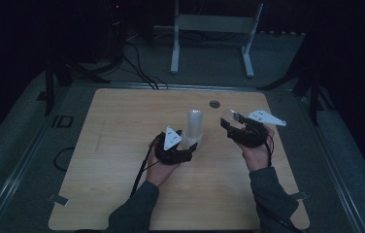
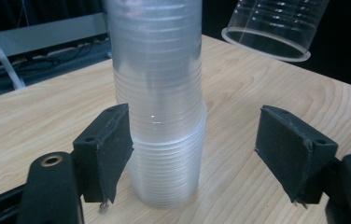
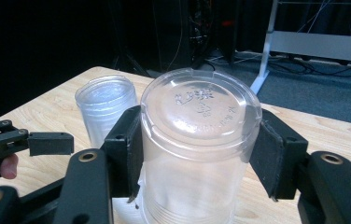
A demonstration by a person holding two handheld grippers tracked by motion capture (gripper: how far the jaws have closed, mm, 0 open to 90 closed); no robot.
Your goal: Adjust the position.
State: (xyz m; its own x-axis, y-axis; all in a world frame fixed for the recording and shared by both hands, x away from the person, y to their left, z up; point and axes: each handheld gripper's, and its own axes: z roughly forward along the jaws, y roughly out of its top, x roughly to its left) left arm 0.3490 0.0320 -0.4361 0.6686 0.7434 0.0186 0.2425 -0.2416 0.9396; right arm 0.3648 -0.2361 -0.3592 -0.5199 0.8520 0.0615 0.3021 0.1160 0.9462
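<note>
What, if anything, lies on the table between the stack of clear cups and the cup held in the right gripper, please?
Nothing: in the high view, bare wooden table separates the stack of cups from the clear cup gripped in the right gripper.

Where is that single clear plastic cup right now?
The single clear plastic cup is held upside down in the right tongs, above the wooden table, to the right of the stack of clear plastic cups in the high view.

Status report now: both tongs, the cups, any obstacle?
Left tongs open around the cup stack, one pad touching. Right tongs shut on a single clear cup, held off the table. Nothing in the way.
</note>
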